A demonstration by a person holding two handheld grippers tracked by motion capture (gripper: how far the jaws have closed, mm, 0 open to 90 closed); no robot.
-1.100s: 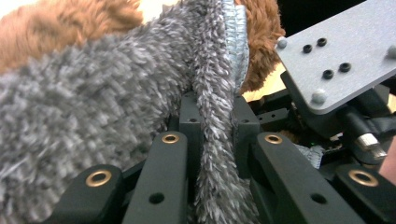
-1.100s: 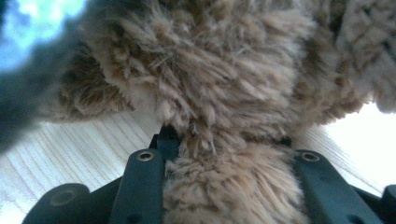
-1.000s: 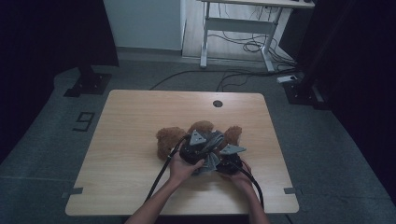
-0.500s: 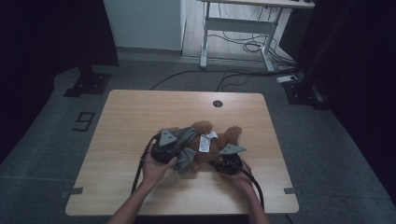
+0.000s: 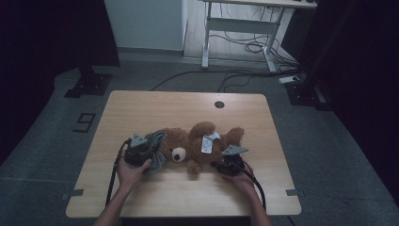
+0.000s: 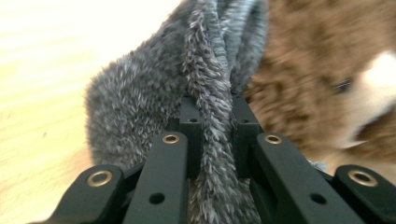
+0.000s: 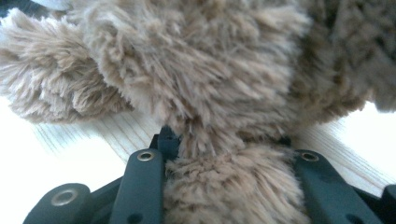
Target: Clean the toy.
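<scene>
Pinching grey cloth (image 6: 154, 93) in left tongs (image 6: 212, 112), clamping bear (image 5: 197, 143) leg in right tongs (image 7: 224, 140), anchoring it for pulling.

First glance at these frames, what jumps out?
A brown teddy bear lying across the middle of the wooden table, with a white tag on its body. At its head end, the left gripper is clamped on a grey fuzzy cloth; the right gripper pinches brown fur low on the bear's near side. Dark surroundings make the lit tabletop stand out.
</scene>
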